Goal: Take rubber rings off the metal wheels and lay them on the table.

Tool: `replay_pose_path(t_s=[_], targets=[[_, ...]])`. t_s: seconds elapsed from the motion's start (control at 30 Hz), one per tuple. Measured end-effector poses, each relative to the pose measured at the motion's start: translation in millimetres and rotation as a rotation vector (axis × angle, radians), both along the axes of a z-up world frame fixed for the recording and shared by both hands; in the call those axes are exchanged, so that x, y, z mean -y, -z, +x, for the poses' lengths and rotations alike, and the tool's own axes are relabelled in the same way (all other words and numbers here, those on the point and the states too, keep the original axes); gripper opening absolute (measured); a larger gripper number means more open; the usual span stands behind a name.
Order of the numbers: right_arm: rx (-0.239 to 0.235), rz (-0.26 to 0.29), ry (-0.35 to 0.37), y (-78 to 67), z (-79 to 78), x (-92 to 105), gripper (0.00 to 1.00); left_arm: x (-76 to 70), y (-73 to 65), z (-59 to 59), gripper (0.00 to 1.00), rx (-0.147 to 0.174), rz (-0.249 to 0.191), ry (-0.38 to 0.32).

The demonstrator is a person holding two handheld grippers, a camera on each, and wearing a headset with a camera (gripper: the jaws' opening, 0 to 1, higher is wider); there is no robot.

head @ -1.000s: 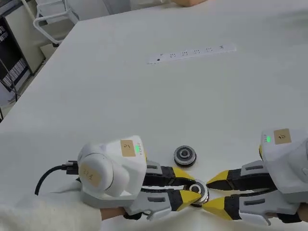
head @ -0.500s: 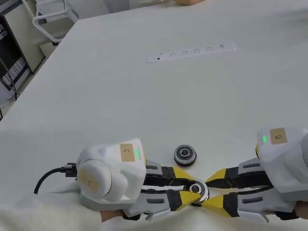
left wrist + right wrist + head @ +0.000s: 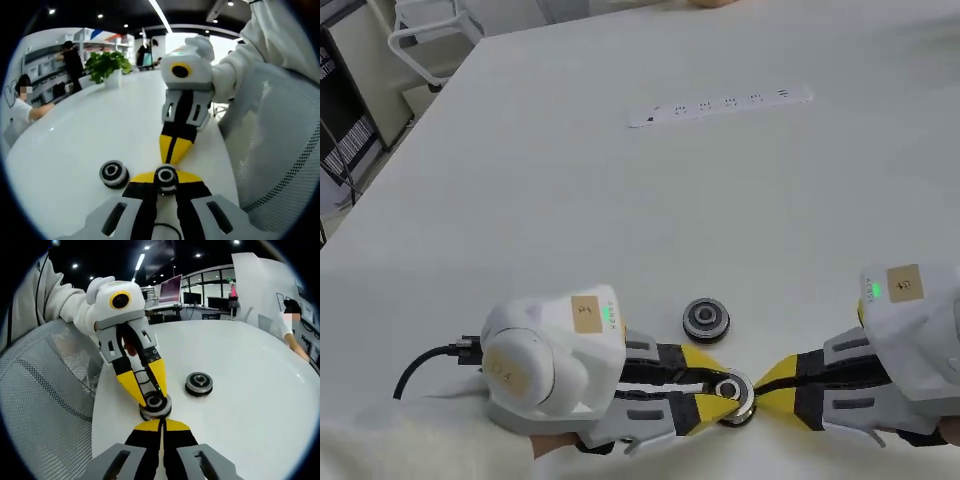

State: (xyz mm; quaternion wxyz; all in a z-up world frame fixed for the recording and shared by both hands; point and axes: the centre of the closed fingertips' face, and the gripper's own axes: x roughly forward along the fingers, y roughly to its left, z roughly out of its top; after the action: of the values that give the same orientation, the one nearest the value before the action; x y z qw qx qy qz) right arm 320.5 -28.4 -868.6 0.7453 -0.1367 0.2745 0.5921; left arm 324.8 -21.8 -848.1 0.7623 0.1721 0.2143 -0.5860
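The left tool [image 3: 716, 398] clamps a metal wheel [image 3: 733, 393] at the counter's [image 3: 620, 220] 6 o'clock edge, a spare wheel [image 3: 705, 320] at its 11 o'clock; the right tool [image 3: 767, 390] is pinched closed at the held rim; a shallow bite on the rubber ring [image 3: 146, 411] could slip, or tugging could wrench the wheel free.

At the near edge of the tabletop [image 3: 570, 200], the left gripper [image 3: 720, 390] and right gripper [image 3: 765, 390] meet tip to tip at a held wheel [image 3: 733, 392], closing that gap. A second wheel [image 3: 705, 320] sits just beyond. Farther out the surface lies open up to the power strip [image 3: 720, 106].
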Motion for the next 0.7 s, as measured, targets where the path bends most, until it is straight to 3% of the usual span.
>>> replay_pose_path(t_s=[0.03,0.1,0.3,0.4,0.5,0.53,0.57,0.6,0.63,0.7], targets=[[-0.052,0.018,0.035,0.2,-0.5,0.7,0.00,0.2,0.1,-0.1,0.13,0.002,0.001,0.001],[-0.094,0.044,0.070,0.1,0.8,1.4,0.00,0.6,0.3,-0.1,0.13,0.007,0.001,0.001],[-0.325,0.166,0.210,-2.1,4.0,3.8,0.00,0.9,0.4,0.1,0.13,0.013,-0.010,-0.003],[-0.469,0.261,0.284,-4.4,7.3,6.6,0.00,1.2,0.3,0.1,0.13,0.014,-0.010,-0.003],[-0.590,0.336,0.303,-7.1,4.2,7.7,0.00,1.2,0.5,0.1,0.13,0.015,-0.011,-0.004],[-0.635,0.392,0.344,-12.1,7.7,6.8,0.00,1.2,0.6,0.1,0.13,0.016,-0.011,-0.004],[-0.645,0.429,0.352,-15.3,11.2,8.2,0.00,1.3,0.5,0.1,0.13,0.016,-0.012,-0.005],[-0.696,0.443,0.345,-17.3,7.2,7.8,0.00,1.3,0.5,0.1,0.13,0.018,-0.011,-0.005],[-0.670,0.424,0.344,-12.2,7.4,9.8,0.00,1.4,0.4,0.0,0.13,0.019,-0.011,-0.006],[-0.699,0.448,0.346,-15.2,7.3,7.3,0.00,1.3,0.5,0.0,0.13,0.019,-0.016,-0.008]])
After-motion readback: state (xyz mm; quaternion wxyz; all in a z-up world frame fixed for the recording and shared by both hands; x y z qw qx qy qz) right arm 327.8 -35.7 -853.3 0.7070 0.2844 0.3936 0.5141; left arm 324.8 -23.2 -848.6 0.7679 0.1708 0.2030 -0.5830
